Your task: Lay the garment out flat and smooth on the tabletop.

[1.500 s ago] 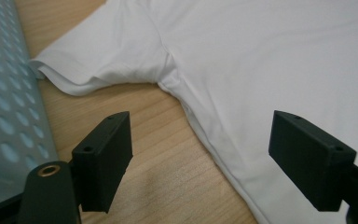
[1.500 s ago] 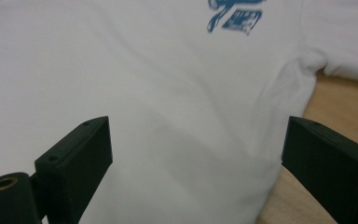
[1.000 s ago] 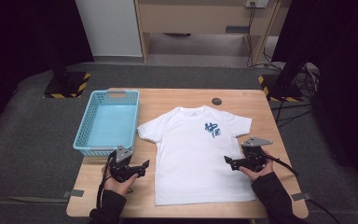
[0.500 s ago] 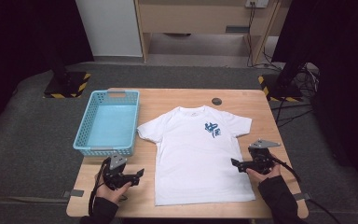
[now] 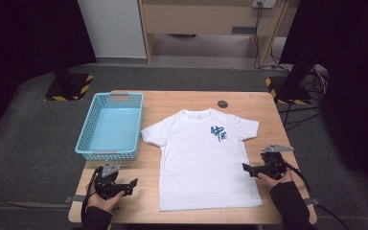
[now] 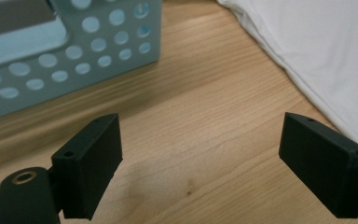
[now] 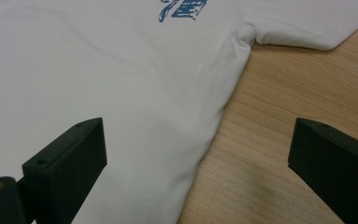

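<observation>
A white T-shirt (image 5: 203, 158) with a blue print (image 5: 218, 132) lies flat, front up, in the middle of the wooden table (image 5: 249, 103). My left gripper (image 5: 132, 183) is open, low over bare wood near the table's front left corner, a short way left of the shirt's hem. Its own view shows the shirt's edge (image 6: 317, 51) at the upper right and the basket's wall (image 6: 74, 60) at the upper left. My right gripper (image 5: 246, 168) is open at the shirt's right side edge; in its view one jaw stands over the shirt (image 7: 98, 70) and the other over wood.
A light blue perforated basket (image 5: 110, 127) sits on the table's left side. A small dark round disc (image 5: 223, 104) lies near the far edge. Black stands and cables (image 5: 311, 81) stand on the grey floor around the table.
Both hands have pulled back toward the table's near edge. The left gripper has moved left, away from the shirt's hem; the right gripper has shifted slightly outward to the right.
</observation>
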Motion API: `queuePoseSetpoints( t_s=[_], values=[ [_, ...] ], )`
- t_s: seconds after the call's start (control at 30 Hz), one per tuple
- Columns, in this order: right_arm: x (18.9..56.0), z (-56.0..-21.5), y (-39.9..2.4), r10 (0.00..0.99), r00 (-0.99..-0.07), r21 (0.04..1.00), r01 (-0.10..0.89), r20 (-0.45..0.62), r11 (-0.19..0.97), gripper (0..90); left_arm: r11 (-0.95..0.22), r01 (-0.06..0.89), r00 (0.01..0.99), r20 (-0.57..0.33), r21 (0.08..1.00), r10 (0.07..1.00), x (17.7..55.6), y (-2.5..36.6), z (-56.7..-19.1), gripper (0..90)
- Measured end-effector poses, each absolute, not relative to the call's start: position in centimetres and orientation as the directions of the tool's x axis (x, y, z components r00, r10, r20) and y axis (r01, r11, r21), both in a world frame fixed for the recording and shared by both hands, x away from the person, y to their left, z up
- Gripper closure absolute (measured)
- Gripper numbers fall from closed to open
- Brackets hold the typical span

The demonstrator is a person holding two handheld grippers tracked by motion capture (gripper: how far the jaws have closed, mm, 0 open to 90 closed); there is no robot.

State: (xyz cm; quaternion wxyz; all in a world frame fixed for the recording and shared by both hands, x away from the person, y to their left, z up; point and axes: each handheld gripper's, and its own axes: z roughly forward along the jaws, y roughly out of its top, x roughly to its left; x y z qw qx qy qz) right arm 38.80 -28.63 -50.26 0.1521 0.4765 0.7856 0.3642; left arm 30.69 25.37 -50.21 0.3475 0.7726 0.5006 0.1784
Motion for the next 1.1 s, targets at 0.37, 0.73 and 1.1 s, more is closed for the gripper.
queuePoseSetpoints(
  t_s=[0.37,0.73,1.1],
  values=[
    [39.5,-50.9,-30.2,0.879,-0.463,0.71,0.658,0.118,0.251,4.3,-0.242,0.671,0.398,-0.065,0.701,0.915,30.6,27.4,-50.7,12.4],
    [40.2,-51.7,-32.7,0.905,-0.412,0.696,0.68,0.105,0.229,4.1,-0.23,0.684,0.371,-0.059,0.692,0.927,30.5,28.9,-51.1,12.2],
    [40.3,-52.0,-33.1,0.91,-0.405,0.683,0.691,0.091,0.239,4.5,-0.216,0.702,0.333,-0.044,0.678,0.942,30.4,31.1,-51.6,12.3]
  ],
)
